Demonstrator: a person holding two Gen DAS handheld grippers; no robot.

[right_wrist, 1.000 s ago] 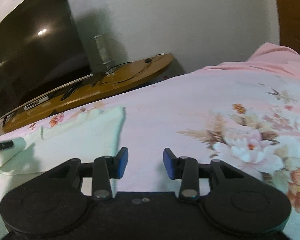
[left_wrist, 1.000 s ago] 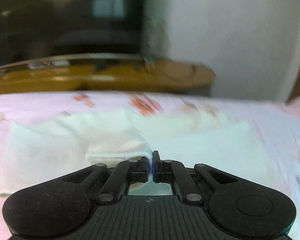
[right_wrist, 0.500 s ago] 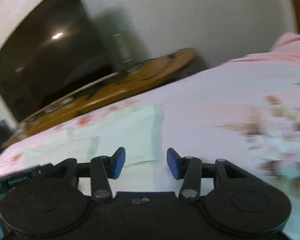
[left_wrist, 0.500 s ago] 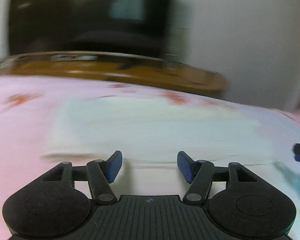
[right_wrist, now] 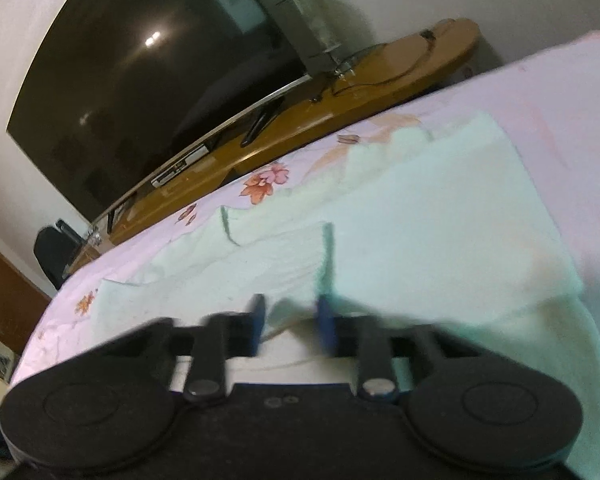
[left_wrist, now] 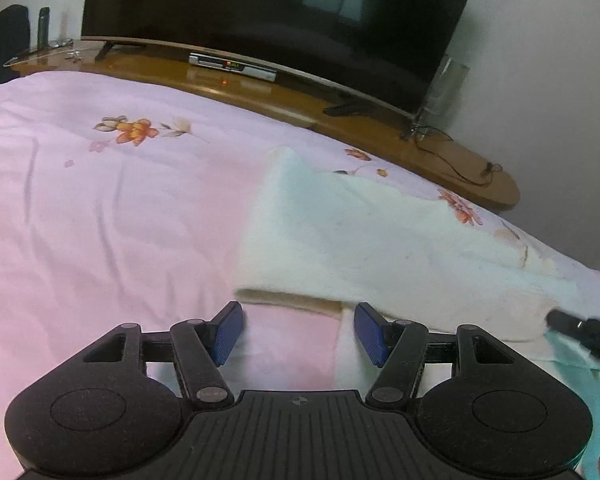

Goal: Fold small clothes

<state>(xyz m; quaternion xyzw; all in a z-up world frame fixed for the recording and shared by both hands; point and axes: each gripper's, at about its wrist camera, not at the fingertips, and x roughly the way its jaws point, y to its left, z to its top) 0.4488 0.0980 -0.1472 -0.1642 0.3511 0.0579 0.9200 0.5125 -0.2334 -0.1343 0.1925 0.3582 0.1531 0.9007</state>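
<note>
left gripper (left_wrist: 296,332) open above the bed (left_wrist: 100,220) | right gripper (right_wrist: 290,328) blurry, closing, maybe pinching pale cloth (right_wrist: 440,240) | right view alone shows the cloth's folds

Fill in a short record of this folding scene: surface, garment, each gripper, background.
surface: pink floral bedsheet
garment: pale mint cloth, lying partly folded on the sheet
left gripper: open, nothing gripped, at the cloth's near edge
right gripper: blurred, jaws closing, with the cloth's near edge showing between them
background: dark television on a wooden stand
</note>
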